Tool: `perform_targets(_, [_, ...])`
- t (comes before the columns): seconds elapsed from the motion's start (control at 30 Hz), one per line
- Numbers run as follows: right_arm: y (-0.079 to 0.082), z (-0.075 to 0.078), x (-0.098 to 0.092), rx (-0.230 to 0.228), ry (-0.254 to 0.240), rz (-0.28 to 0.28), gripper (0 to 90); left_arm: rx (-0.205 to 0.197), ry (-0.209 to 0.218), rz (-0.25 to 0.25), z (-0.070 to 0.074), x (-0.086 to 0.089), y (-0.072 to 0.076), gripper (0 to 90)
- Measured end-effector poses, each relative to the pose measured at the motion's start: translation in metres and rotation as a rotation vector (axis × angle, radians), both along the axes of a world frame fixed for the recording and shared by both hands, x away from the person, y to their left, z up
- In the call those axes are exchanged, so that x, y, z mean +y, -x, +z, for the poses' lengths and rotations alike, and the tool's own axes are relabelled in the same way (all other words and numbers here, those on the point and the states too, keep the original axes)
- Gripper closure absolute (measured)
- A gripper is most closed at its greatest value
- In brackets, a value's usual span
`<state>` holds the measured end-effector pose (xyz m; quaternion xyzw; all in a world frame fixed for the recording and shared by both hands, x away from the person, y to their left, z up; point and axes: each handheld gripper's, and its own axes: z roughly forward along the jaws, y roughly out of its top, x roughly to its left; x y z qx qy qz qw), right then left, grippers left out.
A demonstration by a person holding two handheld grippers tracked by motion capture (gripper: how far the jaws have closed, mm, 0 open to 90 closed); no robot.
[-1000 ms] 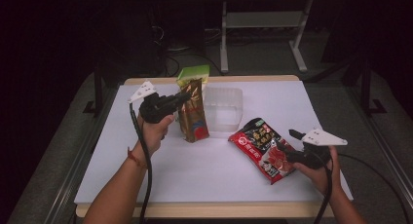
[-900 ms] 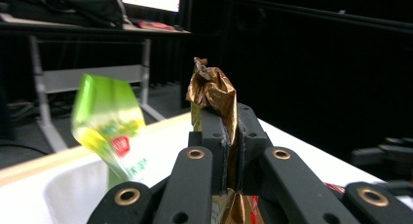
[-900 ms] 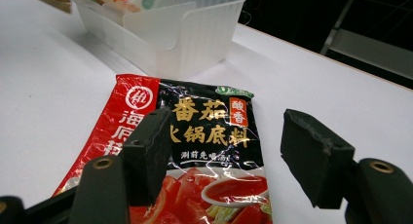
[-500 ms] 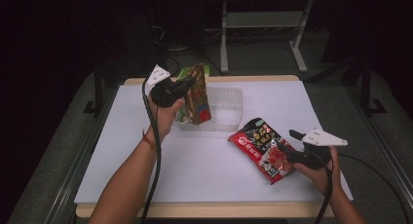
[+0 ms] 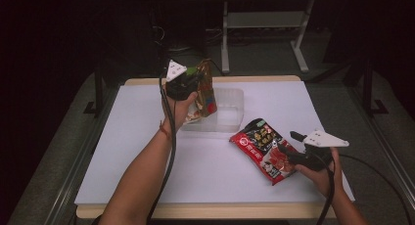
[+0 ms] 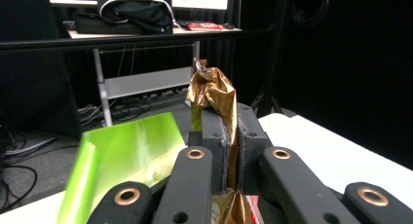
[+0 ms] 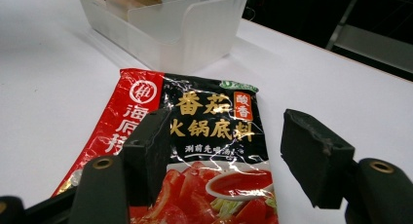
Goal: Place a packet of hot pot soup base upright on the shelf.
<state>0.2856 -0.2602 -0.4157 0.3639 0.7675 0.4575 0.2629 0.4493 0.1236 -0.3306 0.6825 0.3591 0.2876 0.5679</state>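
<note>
White tabletop, dark room behind. My left claw (image 5: 192,80), upper centre of high view, clenched on crimped top of gold pouch (image 5: 206,90); pouch hangs upright, long axis vertical, lower end over clear bin (image 5: 230,112), just right of claw. Left hand nearer bin. My right claw (image 5: 288,154), lower right, released, jaws straddling red pouch (image 5: 266,149) lying flat, long axis slanting toward bin. Left gripper view shows foil pinched between pads (image 6: 225,151), green packet (image 6: 122,158) beside; right gripper view shows jaws clear of red pouch (image 7: 195,151).
</note>
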Motion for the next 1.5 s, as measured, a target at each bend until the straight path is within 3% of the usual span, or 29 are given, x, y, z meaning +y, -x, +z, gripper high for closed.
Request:
perform_targets(0.2, [0.000,-0.001,0.000,0.002,0.006,0.003,35.0,0.000,-0.004,0.028,-0.013,-0.010,-0.006,84.9])
perform_targets(0.6, [0.000,-0.002,0.002,0.005,0.015,0.010,34.9,0.042,0.001,-0.011,-0.043,-0.017,-0.002,83.6])
perform_targets(0.83, [0.000,-0.002,0.002,0.007,0.018,0.010,34.9,0.031,0.005,-0.053,-0.043,-0.013,0.005,82.3])
perform_targets(1.0, [-0.001,-0.003,0.000,0.011,0.026,0.005,34.8,0.019,-0.037,-0.072,-0.047,-0.010,0.011,82.0])
perform_targets(1.1, [-0.001,-0.003,0.000,0.015,0.024,0.002,34.8,0.029,-0.021,-0.079,-0.048,-0.006,0.012,82.0])
perform_targets(1.5, [-0.003,-0.005,0.000,0.027,0.042,-0.011,33.6,0.051,-0.050,-0.131,-0.059,0.006,0.022,77.9])
